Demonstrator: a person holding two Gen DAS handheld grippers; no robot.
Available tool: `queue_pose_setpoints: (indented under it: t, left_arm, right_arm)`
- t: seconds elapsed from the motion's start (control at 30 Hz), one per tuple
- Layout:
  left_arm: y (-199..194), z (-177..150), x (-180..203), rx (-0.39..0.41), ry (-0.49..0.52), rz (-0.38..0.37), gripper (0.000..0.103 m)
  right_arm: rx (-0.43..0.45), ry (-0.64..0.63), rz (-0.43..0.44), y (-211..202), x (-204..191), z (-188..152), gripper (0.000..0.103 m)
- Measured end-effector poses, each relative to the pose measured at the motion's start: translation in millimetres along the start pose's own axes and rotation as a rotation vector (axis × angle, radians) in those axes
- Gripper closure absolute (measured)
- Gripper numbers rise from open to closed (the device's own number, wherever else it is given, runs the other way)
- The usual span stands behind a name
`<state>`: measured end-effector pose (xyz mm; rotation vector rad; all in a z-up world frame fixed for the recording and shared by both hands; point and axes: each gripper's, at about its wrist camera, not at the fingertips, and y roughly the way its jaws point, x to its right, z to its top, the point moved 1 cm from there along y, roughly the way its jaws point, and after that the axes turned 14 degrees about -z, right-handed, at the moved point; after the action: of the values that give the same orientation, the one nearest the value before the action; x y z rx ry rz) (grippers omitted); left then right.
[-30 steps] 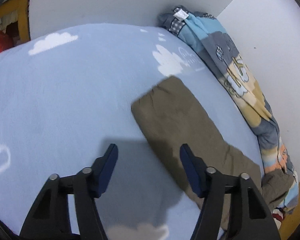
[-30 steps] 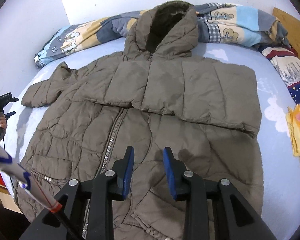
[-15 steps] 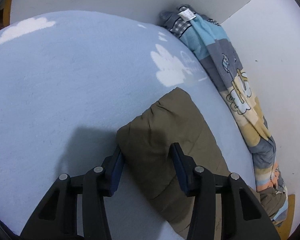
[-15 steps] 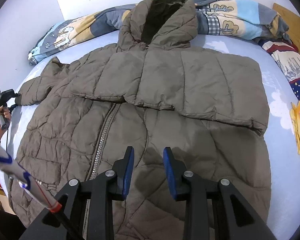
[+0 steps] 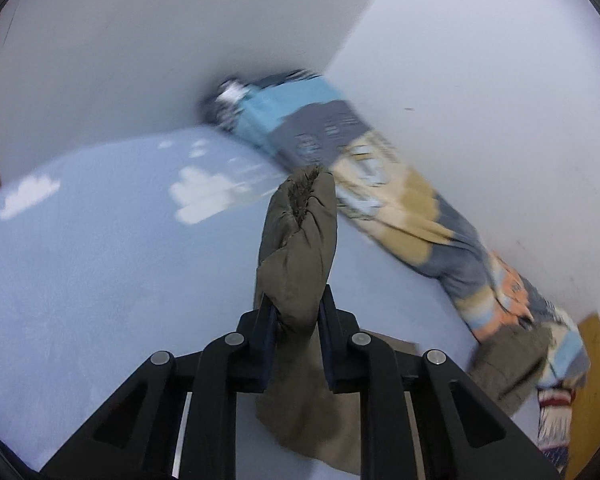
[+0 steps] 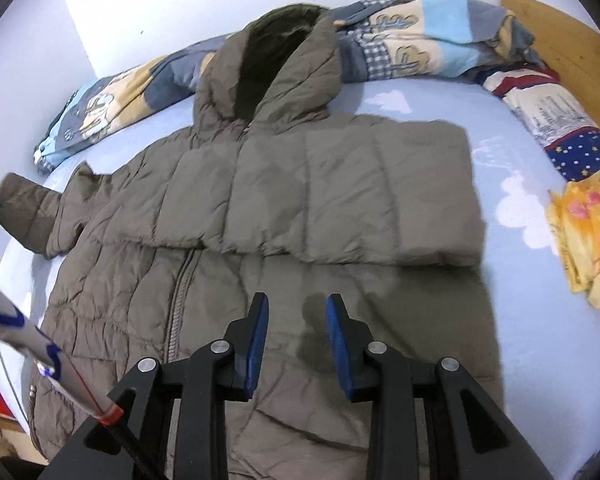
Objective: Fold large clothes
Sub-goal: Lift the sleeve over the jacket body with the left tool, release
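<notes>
The left gripper (image 5: 294, 312) has now pinched the sleeve cuff (image 5: 300, 232) off the bed's (image 5: 100, 248) left edge, ready to fold inward, while the right gripper (image 6: 298, 334) hovers spread over the jacket (image 6: 300, 200).

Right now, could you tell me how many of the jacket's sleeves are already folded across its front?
1. The folded sleeve lies across the jacket chest. The other sleeve sticks out sideways, clamped in the left gripper.
</notes>
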<state>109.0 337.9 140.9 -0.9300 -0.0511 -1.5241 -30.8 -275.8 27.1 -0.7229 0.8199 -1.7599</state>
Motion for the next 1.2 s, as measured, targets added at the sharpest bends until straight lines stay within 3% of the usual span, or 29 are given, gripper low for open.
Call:
queue_pose_setpoints:
  t: [0.33, 0.6, 0.87, 1.2]
  left_arm:
    - [-40.5, -55.6, 178.0, -0.02, 0.324, 0.017, 0.085]
    - [-52.8, -102.7, 286.1, -0.053, 0.493, -0.056, 0.085]
    - [-54.0, -151.3, 350.7, -0.099, 0.583, -0.132, 0.085]
    - [-26.4, -232.5, 412.4, -0.232, 0.624, -0.232, 0.085]
  right_arm:
    - [0.093, 0.057, -0.005, -35.2, 37.2, 9.5, 0.07]
    - [0.123, 0.138, 0.008, -51.2, 73.7, 16.1, 0.07]
    - [0.128, 0.175, 0.014, -56.4, 91.4, 15.7, 0.07]
    - [0.114, 0.224, 0.011, -54.0, 108.7, 17.1, 0.07]
